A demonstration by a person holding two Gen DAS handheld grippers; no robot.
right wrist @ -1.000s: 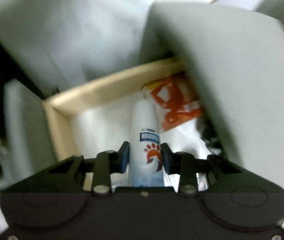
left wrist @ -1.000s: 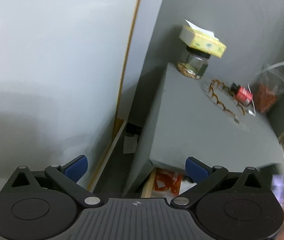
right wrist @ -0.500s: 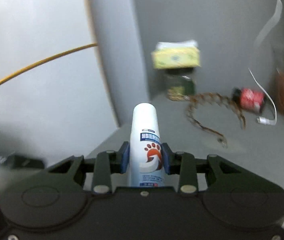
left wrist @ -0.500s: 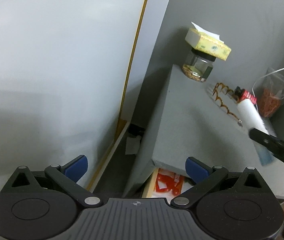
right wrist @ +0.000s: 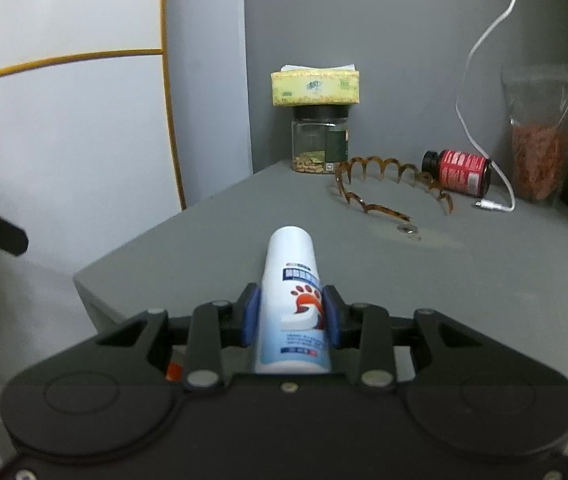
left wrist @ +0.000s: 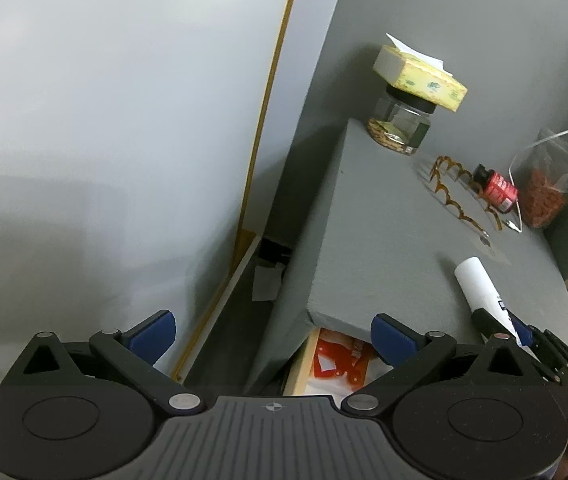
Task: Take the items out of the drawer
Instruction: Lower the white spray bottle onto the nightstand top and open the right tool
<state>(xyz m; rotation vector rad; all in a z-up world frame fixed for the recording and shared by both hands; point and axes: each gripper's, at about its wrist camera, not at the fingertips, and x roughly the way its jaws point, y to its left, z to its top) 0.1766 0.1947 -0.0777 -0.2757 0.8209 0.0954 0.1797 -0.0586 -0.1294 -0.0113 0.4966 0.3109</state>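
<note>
My right gripper (right wrist: 289, 314) is shut on a white bottle (right wrist: 291, 296) with a blue label and a red paw print, held low over the grey cabinet top (right wrist: 463, 280). The bottle (left wrist: 479, 282) and the right gripper (left wrist: 501, 326) also show in the left wrist view, at the right over the cabinet top (left wrist: 383, 240). My left gripper (left wrist: 272, 332) is open and empty, beside the cabinet's left front corner. Below that corner the open wooden drawer (left wrist: 299, 364) shows an orange and white packet (left wrist: 339, 362).
At the back of the cabinet top stand a glass jar of nuts (right wrist: 319, 144) with a yellow tissue box (right wrist: 315, 87) on it, a brown hair comb band (right wrist: 387, 184), a red-labelled bottle lying down (right wrist: 457, 172), a white cable (right wrist: 483, 92) and a bag of red flakes (right wrist: 539, 136). A white wall panel (left wrist: 104, 140) is left.
My right gripper has lifted the bottle out of the drawer and brought it over the cabinet top, then lower towards the surface. The left gripper has shifted only slightly.
</note>
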